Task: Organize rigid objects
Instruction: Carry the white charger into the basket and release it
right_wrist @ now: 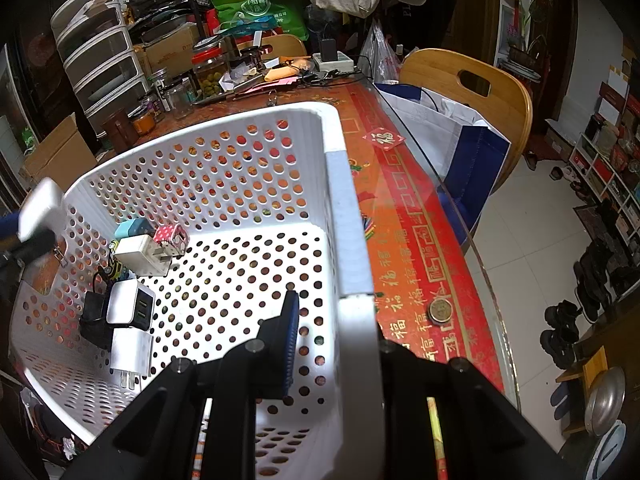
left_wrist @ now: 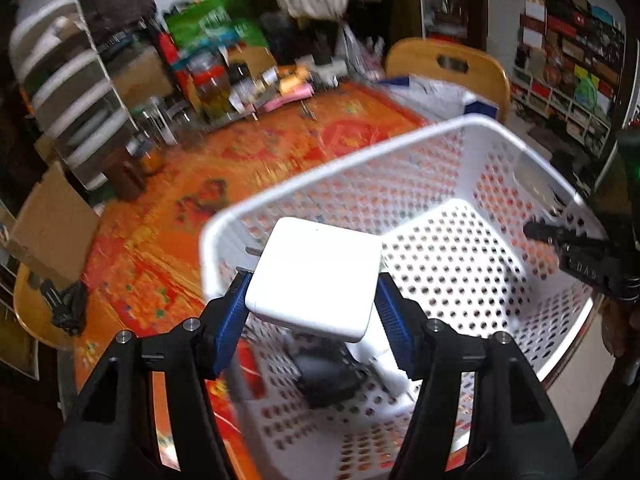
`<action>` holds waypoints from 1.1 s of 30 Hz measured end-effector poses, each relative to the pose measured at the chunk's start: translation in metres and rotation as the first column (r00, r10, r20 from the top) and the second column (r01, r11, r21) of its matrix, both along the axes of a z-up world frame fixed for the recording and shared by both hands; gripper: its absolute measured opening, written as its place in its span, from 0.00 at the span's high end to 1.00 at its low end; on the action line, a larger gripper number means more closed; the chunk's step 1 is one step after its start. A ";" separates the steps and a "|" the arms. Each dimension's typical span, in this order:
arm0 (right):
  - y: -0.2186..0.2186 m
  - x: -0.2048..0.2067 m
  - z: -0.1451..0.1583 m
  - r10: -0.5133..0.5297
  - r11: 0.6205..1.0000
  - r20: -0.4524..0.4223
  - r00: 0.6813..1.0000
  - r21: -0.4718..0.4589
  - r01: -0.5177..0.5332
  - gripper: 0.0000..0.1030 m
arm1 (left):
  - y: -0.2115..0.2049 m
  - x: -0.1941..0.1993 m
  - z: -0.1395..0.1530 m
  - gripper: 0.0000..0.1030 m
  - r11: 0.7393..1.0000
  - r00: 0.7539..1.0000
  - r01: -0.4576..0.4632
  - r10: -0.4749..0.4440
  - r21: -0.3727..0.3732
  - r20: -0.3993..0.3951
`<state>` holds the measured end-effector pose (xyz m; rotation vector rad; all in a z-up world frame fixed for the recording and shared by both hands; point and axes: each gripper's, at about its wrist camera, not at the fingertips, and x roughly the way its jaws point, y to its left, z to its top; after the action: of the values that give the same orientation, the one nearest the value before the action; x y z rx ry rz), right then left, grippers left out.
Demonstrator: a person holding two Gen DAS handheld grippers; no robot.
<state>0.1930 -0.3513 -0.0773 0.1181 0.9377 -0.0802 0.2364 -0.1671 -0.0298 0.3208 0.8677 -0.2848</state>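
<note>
The left tool is clamped on a white square plastic power adapter, with one blue ribbed pad pressed on each side of it. The adapter hangs above the near corner of the white perforated plastic basket, over its rim and not touching the bottom. The basket stands on the counter, which carries a red and orange patterned cover under glass. The right tool is closed on the right wall of the basket: one finger is inside, the other is outside and mostly hidden behind the wall. At the left side of the basket floor lie several small chargers close together: a white cube charger with two ports, a flat white plug, a black adapter, a white plug with metal pins, a pale blue one and a pink dotted one. A round coin-like metal disc lies on the counter just beside the basket. A wooden chair stands by the counter edge.
</note>
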 end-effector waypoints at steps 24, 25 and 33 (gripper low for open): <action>0.001 0.001 0.002 0.003 1.000 0.001 1.000 0.005 -0.003 0.79 | -0.029 0.002 -0.030 0.13 0.997 0.990 0.079 -0.076 0.021 -0.117; 0.001 0.001 0.002 0.004 1.000 0.002 1.000 0.004 -0.004 0.79 | -0.027 0.000 -0.025 0.05 0.996 0.993 0.082 -0.079 0.023 -0.092; 0.000 0.002 0.003 0.001 1.000 0.000 1.000 0.007 -0.001 0.78 | -0.028 -0.016 -0.008 0.04 0.993 0.994 0.102 -0.103 0.065 0.022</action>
<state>0.1947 -0.3509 -0.0748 0.1239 0.9379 -0.0758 0.2199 -0.1952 -0.0382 0.4284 0.8375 -0.3479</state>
